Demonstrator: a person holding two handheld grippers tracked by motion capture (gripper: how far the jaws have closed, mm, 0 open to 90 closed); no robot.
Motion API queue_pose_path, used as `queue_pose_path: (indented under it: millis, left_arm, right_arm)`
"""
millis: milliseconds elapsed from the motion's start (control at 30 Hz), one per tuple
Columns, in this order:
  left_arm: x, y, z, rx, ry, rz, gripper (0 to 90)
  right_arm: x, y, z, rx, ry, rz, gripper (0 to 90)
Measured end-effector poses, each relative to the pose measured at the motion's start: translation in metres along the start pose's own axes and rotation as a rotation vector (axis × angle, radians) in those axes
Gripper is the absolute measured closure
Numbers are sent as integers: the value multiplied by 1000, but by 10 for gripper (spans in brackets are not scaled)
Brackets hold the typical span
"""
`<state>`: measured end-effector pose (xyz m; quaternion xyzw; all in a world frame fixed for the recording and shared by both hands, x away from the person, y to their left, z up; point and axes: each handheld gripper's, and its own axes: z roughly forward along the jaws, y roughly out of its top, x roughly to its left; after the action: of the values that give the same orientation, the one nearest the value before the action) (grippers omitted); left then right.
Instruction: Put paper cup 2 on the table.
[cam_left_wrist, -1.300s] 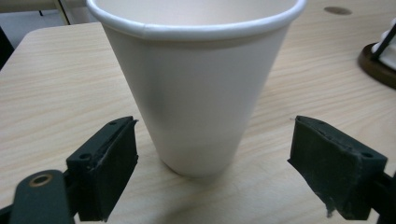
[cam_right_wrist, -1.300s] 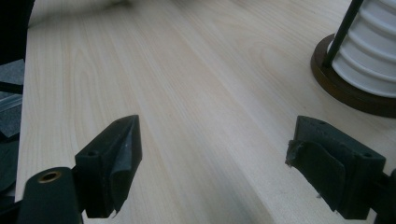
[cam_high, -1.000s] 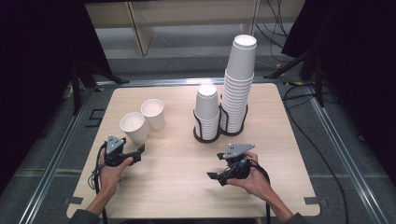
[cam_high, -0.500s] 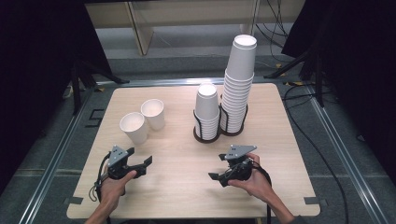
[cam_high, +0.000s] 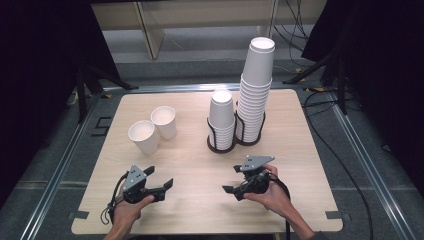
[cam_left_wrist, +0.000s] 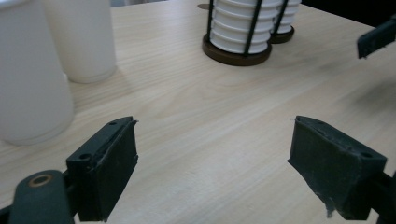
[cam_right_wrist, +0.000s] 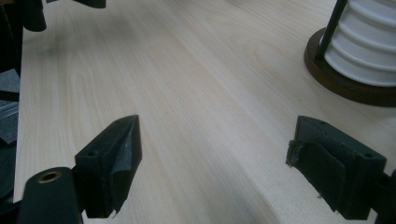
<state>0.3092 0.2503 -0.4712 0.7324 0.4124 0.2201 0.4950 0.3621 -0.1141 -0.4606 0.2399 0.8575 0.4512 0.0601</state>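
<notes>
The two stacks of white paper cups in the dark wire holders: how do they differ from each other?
The tall stack of white paper cups rises well above its dark wire holder, while the short stack of white paper cups stands only a little higher than its own. The tall stack stands farther from the person and to the right; the short stack is nearer the two loose cups. Both are upside down, on the light wooden table.

You'll find no readable text, label, brand or number on anything here.
</notes>
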Motion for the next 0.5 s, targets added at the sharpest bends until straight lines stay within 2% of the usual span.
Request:
queue_pose_path:
  millis: [67,167,267,333,400,467,500]
  left_arm:
    - [-5,-1,0,-16,-17,-1,142]
    - [-12,-1,-2,-1,-34,23,142]
    - [-18,-2,-2,-10,-63,30,142]
    - [-22,-2,-5,10,-60,47,142]
    - [-25,-3,-5,0,-77,59,142]
    - [-29,-3,-6,14,-84,68,142]
    - [-30,-4,-5,3,-98,67,142]
  right_arm:
    - [1,1,0,3,2,-9,174]
    - [2,1,1,2,4,-7,174]
    - [2,0,0,4,6,-5,173]
    - [2,0,0,2,4,-4,174]
    - [3,-1,-1,3,5,1,173]
    - [3,-2,-2,4,0,-2,170]
    - [4,-2,-3,0,2,-1,171]
